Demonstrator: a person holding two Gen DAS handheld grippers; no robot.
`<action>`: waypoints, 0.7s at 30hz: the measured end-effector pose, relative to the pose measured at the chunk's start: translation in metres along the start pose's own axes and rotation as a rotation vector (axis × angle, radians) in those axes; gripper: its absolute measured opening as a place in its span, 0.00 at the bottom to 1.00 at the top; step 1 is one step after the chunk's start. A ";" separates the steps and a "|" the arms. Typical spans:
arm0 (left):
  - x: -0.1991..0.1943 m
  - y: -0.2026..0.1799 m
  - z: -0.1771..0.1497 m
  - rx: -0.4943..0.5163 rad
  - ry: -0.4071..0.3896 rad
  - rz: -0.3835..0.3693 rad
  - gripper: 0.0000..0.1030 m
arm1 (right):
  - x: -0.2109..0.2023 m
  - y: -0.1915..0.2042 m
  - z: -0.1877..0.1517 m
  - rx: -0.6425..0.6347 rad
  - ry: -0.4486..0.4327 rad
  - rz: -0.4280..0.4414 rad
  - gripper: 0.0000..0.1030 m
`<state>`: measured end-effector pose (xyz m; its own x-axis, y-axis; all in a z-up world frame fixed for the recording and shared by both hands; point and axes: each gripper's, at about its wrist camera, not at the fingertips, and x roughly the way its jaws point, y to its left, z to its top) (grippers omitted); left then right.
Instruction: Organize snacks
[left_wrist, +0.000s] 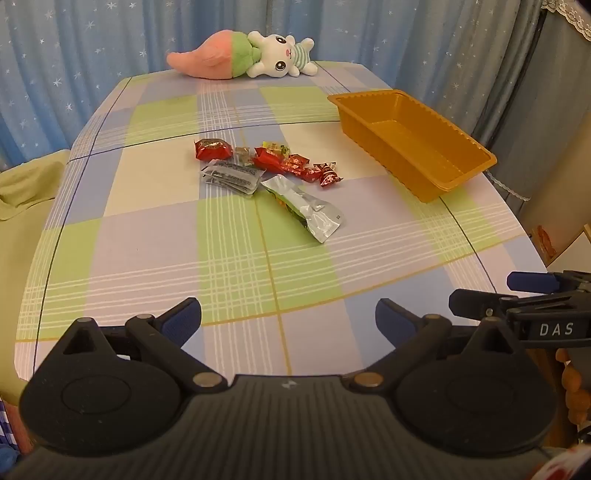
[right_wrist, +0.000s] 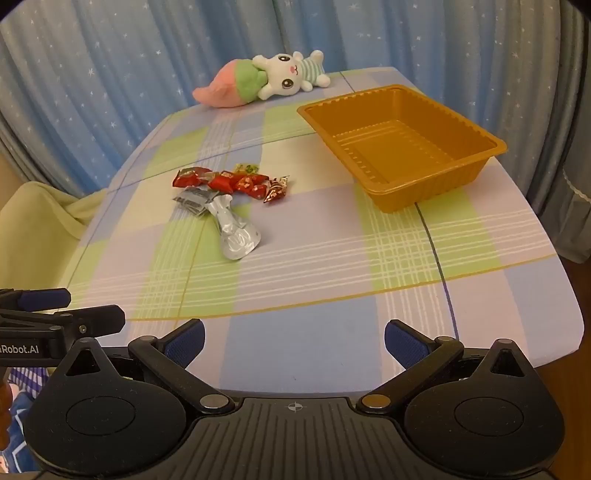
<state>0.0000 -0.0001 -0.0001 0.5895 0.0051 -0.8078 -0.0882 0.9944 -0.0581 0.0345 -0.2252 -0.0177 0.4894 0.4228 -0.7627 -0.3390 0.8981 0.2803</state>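
A pile of snacks lies mid-table: red wrapped candies, grey sachets and a long silver packet. An empty orange tray stands to the right of the pile. My left gripper is open and empty above the table's near edge. My right gripper is open and empty, also at the near edge. Each gripper shows at the side of the other's view, the right gripper and the left gripper.
A checked cloth covers the table. A plush rabbit with a carrot lies at the far edge. Blue star curtains hang behind. A pale green seat stands left of the table.
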 end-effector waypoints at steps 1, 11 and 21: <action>0.000 0.000 0.000 0.001 0.000 0.002 0.98 | 0.000 0.000 0.001 -0.001 0.002 -0.002 1.00; 0.000 0.000 0.000 -0.004 0.005 -0.001 0.98 | 0.003 0.002 0.005 -0.001 0.003 -0.005 1.00; 0.000 0.000 0.000 -0.005 0.009 -0.002 0.98 | 0.004 0.004 0.005 -0.002 0.005 -0.007 1.00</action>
<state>0.0004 0.0003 -0.0002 0.5825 0.0019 -0.8128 -0.0911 0.9939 -0.0630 0.0394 -0.2197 -0.0163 0.4877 0.4164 -0.7673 -0.3373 0.9006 0.2743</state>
